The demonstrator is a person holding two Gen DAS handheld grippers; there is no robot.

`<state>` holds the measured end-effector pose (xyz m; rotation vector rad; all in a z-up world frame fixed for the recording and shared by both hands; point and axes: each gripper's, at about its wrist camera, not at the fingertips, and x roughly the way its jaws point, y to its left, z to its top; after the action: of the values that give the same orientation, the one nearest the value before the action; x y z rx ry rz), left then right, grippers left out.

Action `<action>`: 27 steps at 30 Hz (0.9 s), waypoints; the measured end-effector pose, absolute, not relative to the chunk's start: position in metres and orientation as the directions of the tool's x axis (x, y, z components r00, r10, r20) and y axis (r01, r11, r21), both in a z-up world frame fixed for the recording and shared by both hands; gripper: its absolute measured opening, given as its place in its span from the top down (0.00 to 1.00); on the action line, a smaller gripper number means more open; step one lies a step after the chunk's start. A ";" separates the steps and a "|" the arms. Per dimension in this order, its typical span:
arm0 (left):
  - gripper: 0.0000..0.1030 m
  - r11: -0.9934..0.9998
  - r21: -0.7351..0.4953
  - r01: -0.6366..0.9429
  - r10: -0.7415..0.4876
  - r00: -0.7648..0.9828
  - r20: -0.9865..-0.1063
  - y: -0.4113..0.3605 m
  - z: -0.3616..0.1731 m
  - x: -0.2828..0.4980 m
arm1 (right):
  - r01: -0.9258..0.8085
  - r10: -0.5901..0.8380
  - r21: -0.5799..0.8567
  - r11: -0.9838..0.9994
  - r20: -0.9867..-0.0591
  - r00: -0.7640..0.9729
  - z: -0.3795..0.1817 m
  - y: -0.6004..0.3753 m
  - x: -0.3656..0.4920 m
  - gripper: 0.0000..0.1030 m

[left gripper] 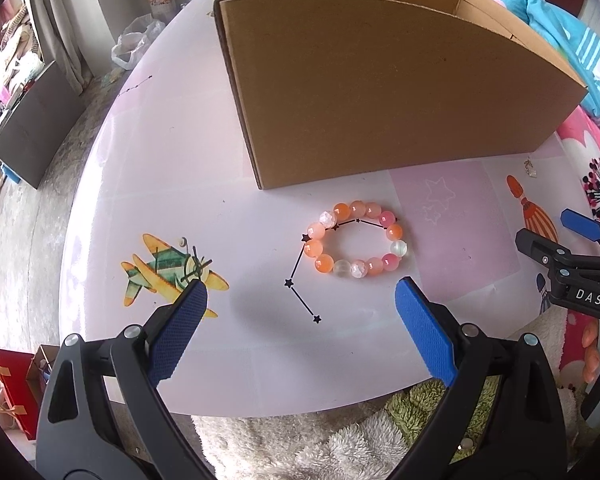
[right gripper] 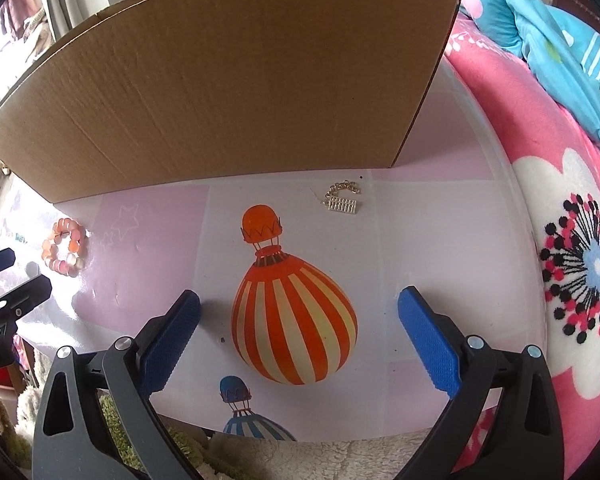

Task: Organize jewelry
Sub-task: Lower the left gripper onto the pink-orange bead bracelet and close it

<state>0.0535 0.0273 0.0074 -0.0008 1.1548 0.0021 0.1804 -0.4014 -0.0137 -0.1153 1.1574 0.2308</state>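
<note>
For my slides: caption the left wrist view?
Open left gripper hovers before a beaded bracelet lying on the table near a cardboard box.

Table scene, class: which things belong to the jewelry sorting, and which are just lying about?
Belongs to the job:
beaded bracelet
gold chain charm
cardboard box
left gripper, open
right gripper, open

Just lying about:
blue clothing
plastic bag
red bag
</note>
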 end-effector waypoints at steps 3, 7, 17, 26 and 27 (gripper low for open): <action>0.11 1.000 0.004 -0.003 0.005 0.404 -0.915 0.028 0.008 0.053 | -0.239 0.121 0.028 0.971 -0.916 0.383 -0.013 -0.400 0.178 0.06; 0.11 1.000 0.005 0.008 0.001 0.422 -0.907 0.026 0.010 0.052 | -0.239 0.122 0.028 0.971 -0.914 0.388 -0.014 -0.401 0.179 0.06; 0.11 0.981 -0.118 0.152 -0.184 0.556 -0.810 0.021 0.022 0.034 | -0.230 0.119 0.026 0.973 -0.908 0.402 -0.015 -0.400 0.169 0.06; 0.55 0.946 -0.081 0.314 -0.251 0.547 -0.798 0.009 0.015 0.038 | -0.216 0.154 0.075 0.973 -0.912 0.380 -0.012 -0.404 0.172 0.07; 0.60 0.943 -0.065 0.325 -0.240 0.536 -0.809 0.008 0.012 0.042 | -0.212 0.182 0.106 0.971 -0.908 0.379 -0.009 -0.407 0.173 0.07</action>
<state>0.0415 0.0076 0.0119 0.0978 0.9469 -0.3372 0.1728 -0.4067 -0.0094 -0.0298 1.1555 0.2518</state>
